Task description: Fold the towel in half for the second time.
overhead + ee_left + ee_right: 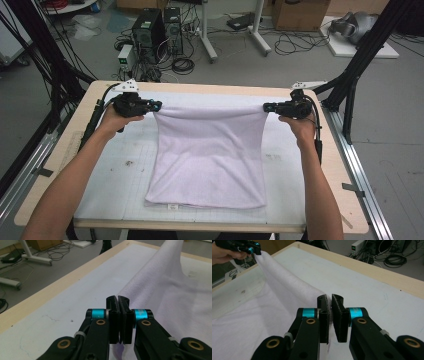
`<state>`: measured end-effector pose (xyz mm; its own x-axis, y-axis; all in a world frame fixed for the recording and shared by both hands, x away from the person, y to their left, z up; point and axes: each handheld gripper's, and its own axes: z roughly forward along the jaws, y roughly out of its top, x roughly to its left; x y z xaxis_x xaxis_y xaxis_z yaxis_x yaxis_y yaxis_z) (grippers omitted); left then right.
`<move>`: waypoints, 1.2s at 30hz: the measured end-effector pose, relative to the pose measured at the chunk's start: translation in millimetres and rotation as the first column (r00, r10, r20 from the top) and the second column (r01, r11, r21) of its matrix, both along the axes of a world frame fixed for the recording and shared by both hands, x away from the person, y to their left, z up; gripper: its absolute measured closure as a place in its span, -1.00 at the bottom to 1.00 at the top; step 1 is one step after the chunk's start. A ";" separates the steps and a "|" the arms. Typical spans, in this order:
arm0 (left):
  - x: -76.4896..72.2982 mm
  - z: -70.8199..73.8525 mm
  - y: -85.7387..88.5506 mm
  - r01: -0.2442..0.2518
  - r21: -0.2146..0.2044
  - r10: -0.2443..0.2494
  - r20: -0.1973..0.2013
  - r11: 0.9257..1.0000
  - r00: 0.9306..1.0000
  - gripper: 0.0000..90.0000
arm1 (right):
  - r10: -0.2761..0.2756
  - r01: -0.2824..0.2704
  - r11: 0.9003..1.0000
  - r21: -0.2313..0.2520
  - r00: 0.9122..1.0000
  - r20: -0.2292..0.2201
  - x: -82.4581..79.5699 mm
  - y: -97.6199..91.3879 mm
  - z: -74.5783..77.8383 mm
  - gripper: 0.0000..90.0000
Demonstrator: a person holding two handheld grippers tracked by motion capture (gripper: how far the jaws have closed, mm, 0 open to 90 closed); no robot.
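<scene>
while the towel (207, 150) hangs stretched across mid-frame, the left gripper (155, 106) pinches its upper left corner and the right gripper (267, 107) pinches its upper right corner.

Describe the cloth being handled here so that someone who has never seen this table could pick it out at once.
Start at the light wooden table with the white gridded mat on top. In the mat's middle is a pale lilac terry towel, its far edge lifted and stretched between the left gripper and the right gripper, its near edge resting on the mat. It is the only soft fabric there.
</scene>
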<state>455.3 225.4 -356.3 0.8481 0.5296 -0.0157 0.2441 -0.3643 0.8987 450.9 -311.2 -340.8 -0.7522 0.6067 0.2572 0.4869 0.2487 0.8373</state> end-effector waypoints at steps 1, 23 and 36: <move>-2.6 1.4 0.6 0.008 -0.002 -0.008 0.006 1.000 1.000 0.94 | 0.020 -0.020 1.000 0.004 1.000 0.014 -2.4 -0.3 1.2 0.87; -60.3 16.0 7.8 0.123 -0.016 -0.121 0.097 0.992 0.988 0.94 | 0.215 -0.207 0.976 -0.068 0.966 0.146 -53.7 -0.3 21.5 0.88; -109.4 6.5 8.8 0.209 -0.006 -0.207 0.114 0.978 0.972 0.94 | 0.331 -0.311 0.942 -0.127 0.925 0.185 -106.0 5.1 17.7 0.88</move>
<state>345.8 234.2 -349.8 0.9367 0.3414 0.0773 0.0622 -0.3798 0.9230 344.9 -306.2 -323.0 -0.9406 0.3379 0.0343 0.1920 0.4457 0.8743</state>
